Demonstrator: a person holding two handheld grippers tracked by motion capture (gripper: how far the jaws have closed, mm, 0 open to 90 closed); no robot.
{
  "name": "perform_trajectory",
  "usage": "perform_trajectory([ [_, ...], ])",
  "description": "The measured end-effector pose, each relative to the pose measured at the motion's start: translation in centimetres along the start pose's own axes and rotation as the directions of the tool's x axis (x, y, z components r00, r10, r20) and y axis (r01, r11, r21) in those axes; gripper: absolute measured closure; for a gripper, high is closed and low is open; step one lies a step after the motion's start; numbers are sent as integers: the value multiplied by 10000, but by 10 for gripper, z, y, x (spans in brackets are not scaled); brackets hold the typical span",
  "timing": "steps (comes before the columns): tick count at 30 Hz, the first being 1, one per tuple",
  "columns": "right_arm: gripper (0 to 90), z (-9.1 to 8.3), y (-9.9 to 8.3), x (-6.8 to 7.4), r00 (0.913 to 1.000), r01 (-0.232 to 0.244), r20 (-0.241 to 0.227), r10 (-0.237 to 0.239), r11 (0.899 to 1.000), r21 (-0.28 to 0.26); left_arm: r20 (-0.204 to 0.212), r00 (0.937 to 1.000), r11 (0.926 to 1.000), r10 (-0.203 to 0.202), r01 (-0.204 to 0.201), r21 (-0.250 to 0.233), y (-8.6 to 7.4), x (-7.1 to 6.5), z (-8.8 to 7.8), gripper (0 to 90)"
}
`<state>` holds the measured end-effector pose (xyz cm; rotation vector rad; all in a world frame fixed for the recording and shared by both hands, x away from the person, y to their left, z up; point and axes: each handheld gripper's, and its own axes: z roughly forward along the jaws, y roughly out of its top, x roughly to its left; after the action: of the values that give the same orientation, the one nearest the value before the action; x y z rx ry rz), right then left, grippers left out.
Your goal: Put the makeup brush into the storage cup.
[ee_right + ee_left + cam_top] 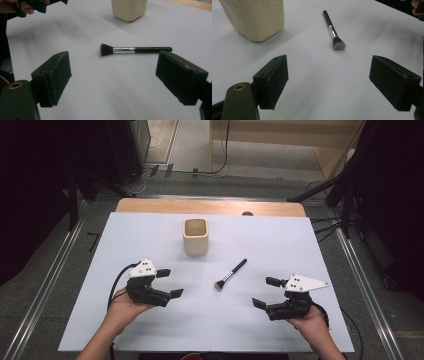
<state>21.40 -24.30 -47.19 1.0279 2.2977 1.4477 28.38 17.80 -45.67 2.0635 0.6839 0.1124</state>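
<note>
Both tongs, left (170,283) and right (264,292), agape, empty. I'd take brush (231,273) mid-handle, right tongs, toward cup (195,235) at 11 o'clock.

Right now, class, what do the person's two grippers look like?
Each is a black hand-held body with two blocky black jaws. The left tongs and right tongs each carry a pale grey three-cornered plate with small dark dots, and a black cable trails from each. The forearms are bare.

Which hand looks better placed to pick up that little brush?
Probably the right. The right tool is open and, in its own view, the brush lies broadside between its jaws. The left tool, also open, sees it end-on. Both are similarly near.
</note>
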Motion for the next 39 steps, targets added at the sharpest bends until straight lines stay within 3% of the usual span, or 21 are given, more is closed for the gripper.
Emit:
perform_trajectory([
  [27, 142, 1, -1, 1, 10000, 50, -80, -49, 9998, 181, 185, 9995, 9997, 256, -256, -25, 21, -2, 25, 165],
  [39, 142, 1, -1, 2, 9999, 30, -125, -27, 9997, 243, 149, 9995, 9990, 278, -273, -361, 28, -5, 41, 165],
])
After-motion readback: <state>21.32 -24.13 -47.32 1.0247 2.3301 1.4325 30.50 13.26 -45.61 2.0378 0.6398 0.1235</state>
